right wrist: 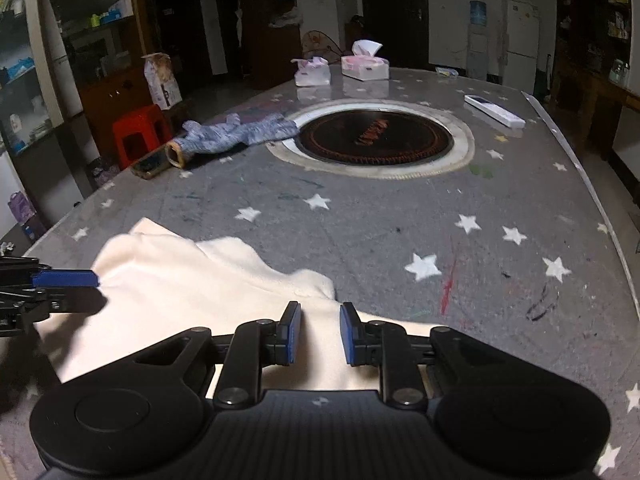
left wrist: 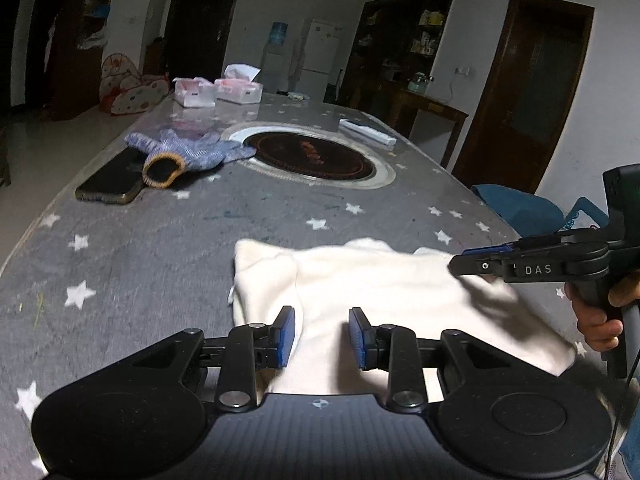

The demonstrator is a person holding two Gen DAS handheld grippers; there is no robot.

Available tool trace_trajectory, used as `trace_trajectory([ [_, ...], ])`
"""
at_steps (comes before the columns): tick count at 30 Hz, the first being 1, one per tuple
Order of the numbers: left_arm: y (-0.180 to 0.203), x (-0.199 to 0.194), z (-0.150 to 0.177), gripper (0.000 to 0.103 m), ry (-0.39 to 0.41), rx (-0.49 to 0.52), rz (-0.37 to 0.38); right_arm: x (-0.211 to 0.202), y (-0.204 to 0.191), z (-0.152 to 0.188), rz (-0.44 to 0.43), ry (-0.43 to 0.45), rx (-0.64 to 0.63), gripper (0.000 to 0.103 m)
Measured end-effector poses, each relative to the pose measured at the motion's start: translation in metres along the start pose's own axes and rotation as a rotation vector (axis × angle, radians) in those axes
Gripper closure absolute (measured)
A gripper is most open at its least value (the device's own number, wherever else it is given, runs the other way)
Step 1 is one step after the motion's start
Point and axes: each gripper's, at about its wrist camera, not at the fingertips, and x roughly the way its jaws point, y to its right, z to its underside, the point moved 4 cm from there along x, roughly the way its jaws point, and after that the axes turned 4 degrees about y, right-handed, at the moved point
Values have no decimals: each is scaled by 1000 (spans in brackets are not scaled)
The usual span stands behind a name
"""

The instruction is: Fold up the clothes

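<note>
A grey bench printed with white stars fills both views. A round dark hotplate in a pale ring is set into its middle. On the near part of the bench lies a cream garment, rumpled, with a bunched fold along its far edge.

The left hand-held gripper sits over the near edge of the garment. Cloth runs up between its blue pads, but there is a plain gap between them, and I cannot tell whether they pinch the fabric. The right hand-held gripper is placed likewise over the garment's other side, with cream cloth between its pads and a narrower gap; its grip is also unclear. In the left view it shows from the side at the garment's right corner, with a hand round its handle.

Beyond the hotplate's left side lies a blue knitted glove with an orange cuff, its cuff resting beside a dark phone. At the far end stand two tissue packs. A white remote lies to the right of the hotplate. A red stool stands on the floor to the left of the bench.
</note>
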Motion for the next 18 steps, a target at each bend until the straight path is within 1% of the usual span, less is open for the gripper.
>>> trace_trajectory([
  [4, 1, 12, -11, 71, 2, 7, -3, 1, -9, -6, -28, 18, -9, 83],
  [6, 0, 20, -14, 71, 0, 9, -11, 10, -13, -5, -27, 4, -15, 83],
  [10, -10, 39, -13, 71, -41, -12, -32, 16, -12, -5, -26, -11, -11, 84],
  [12, -15, 42, -12, 71, -40, -12, -37, 16, -12, -6, -26, -11, -12, 84],
  [15, -15, 38, -14, 69, -37, -27, -30, 4, -16, -7, -29, 4, -37, 84],
  [18, -14, 28, -14, 63, -19, -18, -40, -9, -24, -5, -49, 18, -59, 83],
])
